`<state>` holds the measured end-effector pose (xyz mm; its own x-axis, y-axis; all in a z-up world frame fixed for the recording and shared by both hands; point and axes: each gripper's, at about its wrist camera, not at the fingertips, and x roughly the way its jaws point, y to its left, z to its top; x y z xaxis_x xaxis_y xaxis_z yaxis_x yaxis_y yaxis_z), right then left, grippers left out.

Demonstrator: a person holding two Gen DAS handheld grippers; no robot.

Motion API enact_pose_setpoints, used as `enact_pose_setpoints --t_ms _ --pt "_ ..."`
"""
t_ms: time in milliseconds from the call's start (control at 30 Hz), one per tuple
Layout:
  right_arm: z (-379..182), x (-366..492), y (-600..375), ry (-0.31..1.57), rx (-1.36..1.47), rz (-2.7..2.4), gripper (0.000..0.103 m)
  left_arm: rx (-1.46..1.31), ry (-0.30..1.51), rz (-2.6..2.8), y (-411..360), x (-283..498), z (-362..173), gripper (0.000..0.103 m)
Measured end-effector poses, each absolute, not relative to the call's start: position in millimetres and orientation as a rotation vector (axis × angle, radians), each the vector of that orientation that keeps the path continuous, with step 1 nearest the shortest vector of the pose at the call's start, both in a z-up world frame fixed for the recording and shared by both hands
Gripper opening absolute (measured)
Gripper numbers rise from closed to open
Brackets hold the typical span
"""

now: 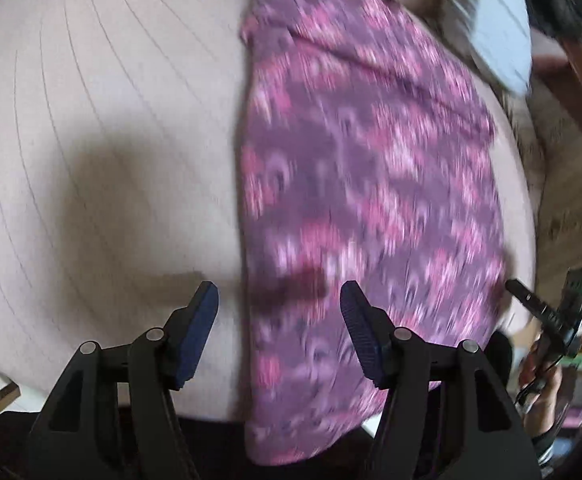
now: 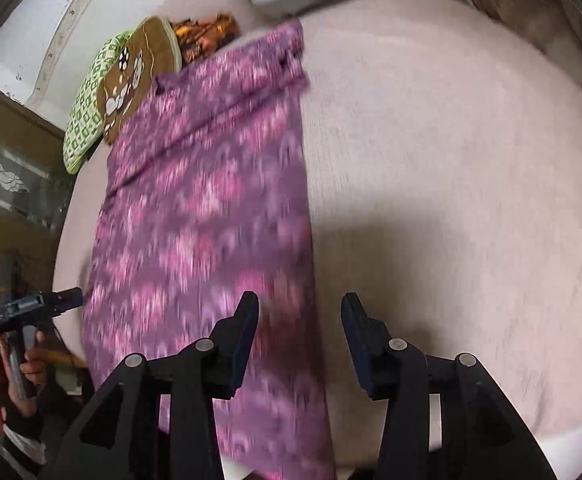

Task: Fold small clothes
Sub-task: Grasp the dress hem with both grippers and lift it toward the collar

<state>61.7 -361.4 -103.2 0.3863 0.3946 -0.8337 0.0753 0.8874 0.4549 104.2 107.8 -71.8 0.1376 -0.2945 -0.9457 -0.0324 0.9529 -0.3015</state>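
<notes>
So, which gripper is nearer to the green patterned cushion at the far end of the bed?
Left. The green patterned cushion lies beyond the purple cloth's left edge, the side where the left gripper is; the right gripper straddles the cloth's opposite edge.

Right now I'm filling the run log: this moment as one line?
step: between folds | cloth: long strip flat on bed | left claw: open, empty | right claw: open, empty
</notes>
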Motion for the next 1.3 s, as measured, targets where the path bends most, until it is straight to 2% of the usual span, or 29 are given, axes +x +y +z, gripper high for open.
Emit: enact_pose_setpoints --t_ms 233,500,667,700,733,767,800,833,867,1033,1300 --pt "-116 19 -346 1.221 0.453 0.28 0.047 -0.312 1.411 -0.207 95 70 -82 0.069" --pt "-130 -11 -337 1.299 0.461 0.358 0.048 -0.344 1.485 -0.244 93 32 -96 0.07" --pt "-134 -11 -340 1.316 0.493 0.384 0.048 -0.359 1.461 -0.234 92 28 -96 0.07" --pt "-134 -11 -339 1.319 0.486 0.385 0.043 -0.357 1.454 -0.229 92 27 -96 0.069" --pt "-133 -12 -337 1.322 0.466 0.378 0.04 -0.346 1.447 -0.217 91 26 -96 0.057" --pt "-132 -12 -335 1.327 0.436 0.369 0.026 -0.322 1.445 -0.198 89 25 -96 0.039" --pt "-132 -12 -333 1.334 0.393 0.357 0.004 -0.3 1.449 -0.192 88 23 -96 0.031" --pt "-133 -13 -331 1.344 0.35 0.343 0.004 -0.316 1.449 -0.204 89 22 -96 0.018" --pt "-134 -13 -331 1.347 0.352 0.348 0.004 -0.349 1.449 -0.217 91 21 -94 0.011" --pt "-124 -13 -341 1.309 0.474 0.394 0.004 -0.477 1.406 -0.286 99 20 -76 0.008" --pt "-75 2 -356 1.135 0.683 0.486 0.004 -0.696 1.248 -0.36 115 40 -38 0.008"
